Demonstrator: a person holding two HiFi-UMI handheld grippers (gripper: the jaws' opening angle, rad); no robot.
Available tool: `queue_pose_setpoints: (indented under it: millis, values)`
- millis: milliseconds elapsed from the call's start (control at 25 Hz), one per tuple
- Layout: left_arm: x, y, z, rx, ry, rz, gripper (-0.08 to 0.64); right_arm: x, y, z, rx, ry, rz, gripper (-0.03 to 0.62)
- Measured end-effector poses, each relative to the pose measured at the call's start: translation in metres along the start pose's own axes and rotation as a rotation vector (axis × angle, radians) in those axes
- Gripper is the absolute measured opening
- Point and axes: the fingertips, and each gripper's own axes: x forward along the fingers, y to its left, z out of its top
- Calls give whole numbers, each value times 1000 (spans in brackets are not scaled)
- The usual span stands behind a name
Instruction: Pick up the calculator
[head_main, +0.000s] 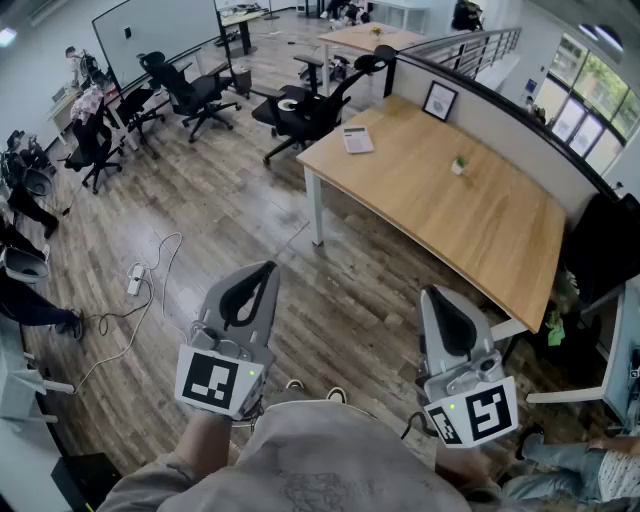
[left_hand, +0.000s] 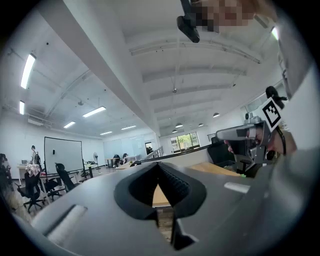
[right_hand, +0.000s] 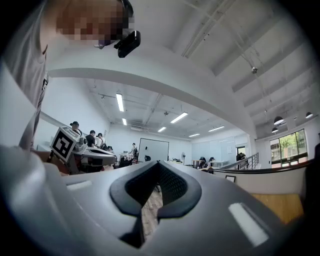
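Office desk (head_main: 480, 215) bears the calculator (head_main: 357, 140) near its far left corner, close to the edges; its long axis is too small to read. Left gripper (head_main: 266, 268) and right gripper (head_main: 431, 293), both closed and empty, sit well short of it, neither plainly nearer. Open floor (head_main: 250, 200) leads to that corner, with a chair (head_main: 310, 105) just beyond.

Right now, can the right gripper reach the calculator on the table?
Probably not yet. The right gripper, shut, is over the floor, short of the table; the calculator lies at its far corner. Nothing seems to block the way.
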Motion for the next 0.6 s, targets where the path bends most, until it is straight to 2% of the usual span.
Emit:
queue_pose_setpoints:
  millis: [200, 360, 600]
  values:
    - [9, 0, 3, 9, -24, 20, 2, 1, -4, -5, 13, -3, 33, 9]
    - [12, -7, -5, 7, 7, 9, 2, -1, -12, -9, 27, -3, 27, 9]
    - [19, -9, -3, 11, -1, 22, 2, -7, -23, -17, 51, -1, 8, 9]
